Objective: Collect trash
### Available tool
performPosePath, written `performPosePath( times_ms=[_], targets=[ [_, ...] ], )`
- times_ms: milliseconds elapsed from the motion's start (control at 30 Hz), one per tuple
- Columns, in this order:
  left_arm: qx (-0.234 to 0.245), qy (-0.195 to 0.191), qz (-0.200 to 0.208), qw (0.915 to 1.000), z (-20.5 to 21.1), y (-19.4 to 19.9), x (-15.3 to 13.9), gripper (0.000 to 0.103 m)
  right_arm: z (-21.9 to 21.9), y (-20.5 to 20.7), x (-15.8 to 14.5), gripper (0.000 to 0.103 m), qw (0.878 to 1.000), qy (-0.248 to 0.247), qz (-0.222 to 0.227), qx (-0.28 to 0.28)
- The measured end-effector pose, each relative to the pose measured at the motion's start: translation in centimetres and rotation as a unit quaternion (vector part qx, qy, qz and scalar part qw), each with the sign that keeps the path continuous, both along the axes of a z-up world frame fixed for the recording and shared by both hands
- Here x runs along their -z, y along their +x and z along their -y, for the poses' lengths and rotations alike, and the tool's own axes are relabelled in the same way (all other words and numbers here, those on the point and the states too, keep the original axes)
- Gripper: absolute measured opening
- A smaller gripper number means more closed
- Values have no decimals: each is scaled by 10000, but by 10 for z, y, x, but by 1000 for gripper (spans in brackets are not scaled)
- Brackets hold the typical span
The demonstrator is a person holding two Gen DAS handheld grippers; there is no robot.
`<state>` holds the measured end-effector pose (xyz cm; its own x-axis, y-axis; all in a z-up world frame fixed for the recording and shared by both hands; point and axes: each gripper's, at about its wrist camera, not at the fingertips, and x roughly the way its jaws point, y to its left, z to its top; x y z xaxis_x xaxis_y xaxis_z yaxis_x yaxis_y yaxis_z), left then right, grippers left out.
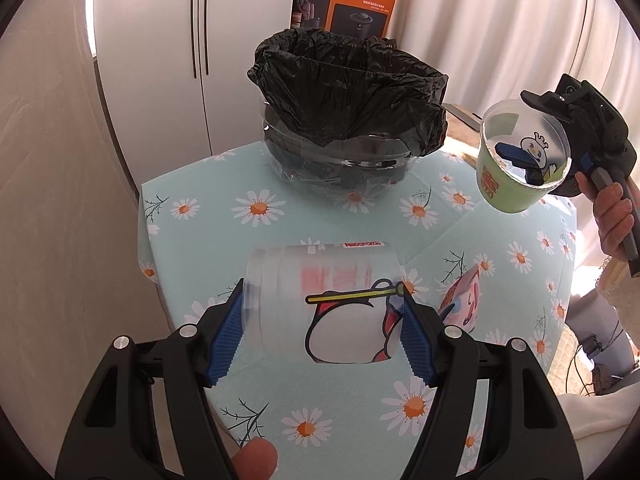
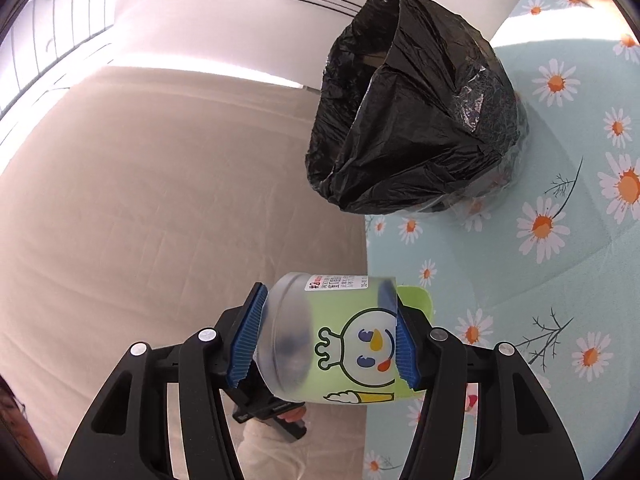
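Observation:
My left gripper (image 1: 322, 332) is shut on a clear plastic cup (image 1: 320, 304) with a red and black cartoon print, held on its side above the daisy tablecloth (image 1: 360, 384). My right gripper (image 2: 326, 344) is shut on a green frosted cup (image 2: 340, 344) with a cartoon face, held in the air at the table's edge. In the left wrist view that green cup (image 1: 520, 160) and the right gripper (image 1: 516, 156) hang at the right, beside the bin. The bin lined with a black bag (image 1: 348, 96) stands open at the far side of the table; it also shows in the right wrist view (image 2: 412, 100).
An orange Philips box (image 1: 352, 0) stands behind the bin. White cupboard doors (image 1: 168, 48) and a curtain (image 1: 500, 20) lie beyond. A pink printed item (image 1: 464, 300) lies on the cloth right of the left gripper. The floor (image 2: 160, 200) drops away left of the table edge.

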<state>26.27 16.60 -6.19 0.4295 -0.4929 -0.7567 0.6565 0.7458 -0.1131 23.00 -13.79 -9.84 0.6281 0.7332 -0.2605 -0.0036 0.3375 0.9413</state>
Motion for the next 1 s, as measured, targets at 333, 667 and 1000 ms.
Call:
performPosePath(
  times_ms=[333, 667, 1000],
  targets=[
    [-376, 136, 243, 9989, 39, -2, -35, 64, 43, 22, 16, 53, 9935, 1109, 36, -239],
    [-827, 513, 112, 9952, 76, -14, -32, 67, 88, 40, 41, 53, 9833, 1756, 5, -477],
    [-1305, 697, -144, 9889, 102, -33, -12, 85, 129, 45, 35, 53, 9797, 1809, 41, -863]
  ],
)
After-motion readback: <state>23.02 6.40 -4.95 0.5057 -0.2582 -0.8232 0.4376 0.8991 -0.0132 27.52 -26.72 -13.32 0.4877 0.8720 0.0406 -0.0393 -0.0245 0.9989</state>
